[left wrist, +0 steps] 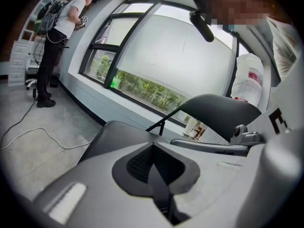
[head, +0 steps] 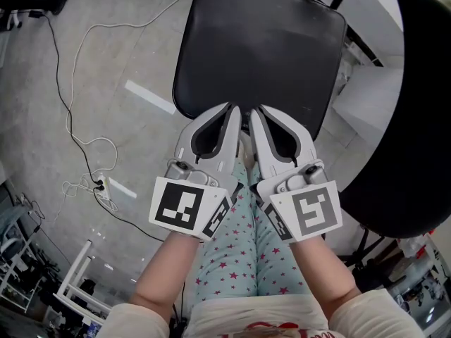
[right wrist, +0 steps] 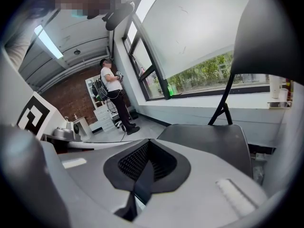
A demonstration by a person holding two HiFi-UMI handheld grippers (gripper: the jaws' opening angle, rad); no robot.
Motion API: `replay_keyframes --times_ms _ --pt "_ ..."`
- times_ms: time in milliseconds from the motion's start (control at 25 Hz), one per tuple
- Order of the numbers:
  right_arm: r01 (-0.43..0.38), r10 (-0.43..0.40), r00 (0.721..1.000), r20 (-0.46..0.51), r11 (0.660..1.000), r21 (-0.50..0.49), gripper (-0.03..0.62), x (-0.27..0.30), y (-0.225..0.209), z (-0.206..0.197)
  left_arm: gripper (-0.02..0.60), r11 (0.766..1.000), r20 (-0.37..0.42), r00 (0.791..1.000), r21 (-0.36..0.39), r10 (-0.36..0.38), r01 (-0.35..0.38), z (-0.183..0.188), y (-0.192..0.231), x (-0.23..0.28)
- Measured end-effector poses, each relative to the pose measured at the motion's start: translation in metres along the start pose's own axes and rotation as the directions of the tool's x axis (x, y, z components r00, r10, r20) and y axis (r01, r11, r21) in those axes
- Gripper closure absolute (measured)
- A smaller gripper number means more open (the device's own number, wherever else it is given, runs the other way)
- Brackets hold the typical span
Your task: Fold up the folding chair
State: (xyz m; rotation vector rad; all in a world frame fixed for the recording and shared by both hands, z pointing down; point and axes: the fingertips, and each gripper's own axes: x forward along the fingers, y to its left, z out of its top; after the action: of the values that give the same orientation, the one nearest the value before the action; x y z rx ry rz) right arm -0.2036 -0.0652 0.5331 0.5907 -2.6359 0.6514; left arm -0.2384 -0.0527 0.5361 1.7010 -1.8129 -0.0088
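step: folding not begun | folding chair (head: 262, 48): open, seat flat just beyond both grippers, backrest (head: 416, 118) right | left gripper (head: 231, 111), right gripper (head: 255, 113): jaws together, empty, side by side at seat's near edge, likely to tip it up

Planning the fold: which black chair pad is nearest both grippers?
The flat square seat, just ahead of the left gripper and right gripper; the curved backrest is farther right.

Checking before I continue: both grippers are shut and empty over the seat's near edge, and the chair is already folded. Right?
No: the chair is not folded. The right gripper view shows its seat lying level and the backrest standing above. The left gripper and right gripper are indeed shut and empty.
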Motion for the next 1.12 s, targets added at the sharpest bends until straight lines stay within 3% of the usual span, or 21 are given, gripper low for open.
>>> replay_keyframes --times_ms 240,600,800,960,1120 --pt "-0.004 0.004 1.000 -0.012 1.000 -0.003 0.568 0.003 0.002 -0.004 0.575 0.999 -0.051 0.998 0.015 0.047 -0.046 -0.016 0.035 -0.002" --pt "0.010 -0.010 1.000 -0.024 1.000 0.006 0.568 0.004 -0.006 -0.006 0.358 0.989 -0.165 0.978 0.088 0.131 -0.118 -0.034 0.130 0.007" --pt "0.021 -0.021 0.999 -0.031 1.000 0.009 0.568 0.002 -0.010 -0.010 0.272 0.996 -0.293 0.953 0.055 0.080 -0.066 -0.062 0.169 0.032" --pt "0.030 -0.029 0.999 -0.041 0.999 0.015 0.568 0.000 -0.013 -0.017 0.215 1.000 -0.411 0.912 -0.001 -0.001 0.001 -0.085 0.189 0.055" --pt "0.028 -0.027 0.998 -0.052 0.999 0.018 0.568 -0.003 -0.013 -0.020 0.188 0.992 -0.452 0.883 -0.071 -0.126 0.105 -0.090 0.185 0.063"
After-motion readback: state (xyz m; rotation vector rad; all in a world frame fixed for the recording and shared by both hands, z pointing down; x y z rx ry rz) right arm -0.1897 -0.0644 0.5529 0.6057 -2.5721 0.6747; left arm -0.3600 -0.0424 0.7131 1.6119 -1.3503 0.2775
